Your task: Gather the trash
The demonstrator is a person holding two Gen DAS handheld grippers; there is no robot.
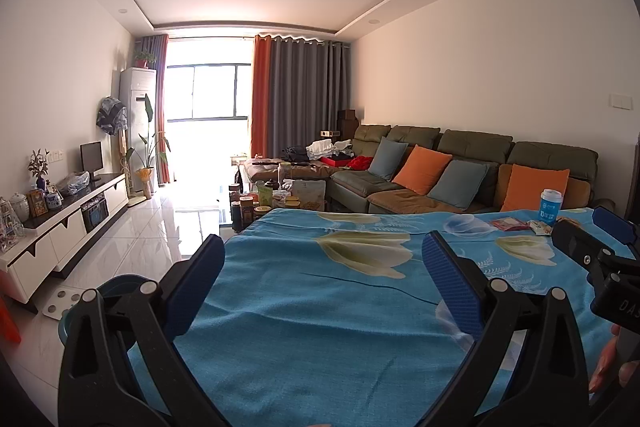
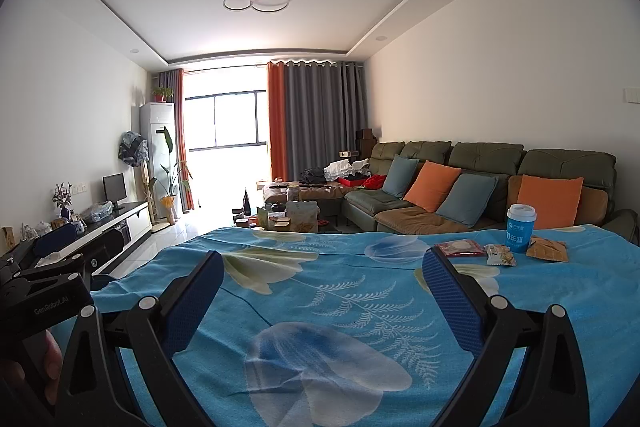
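Note:
Trash lies at the far right of a table under a blue floral cloth (image 2: 320, 291): a blue paper cup with a white lid (image 2: 521, 229), a red wrapper (image 2: 460, 249), a small snack wrapper (image 2: 500, 255) and an orange wrapper (image 2: 548, 251). In the left wrist view the cup (image 1: 552, 207) and red wrapper (image 1: 510, 225) show at the far right. My right gripper (image 2: 324, 267) is open over the cloth, well short of the trash. My left gripper (image 1: 324, 251) is open too, holding nothing. The right gripper (image 1: 600, 239) shows at the edge of the left wrist view.
A blue bin rim (image 1: 116, 287) sits low at the table's left side. Beyond the table stand a cluttered coffee table (image 2: 292, 217), a green sofa with cushions (image 2: 460, 183) and a white TV cabinet (image 1: 68, 227). A tiled floor (image 1: 152, 239) runs along the left.

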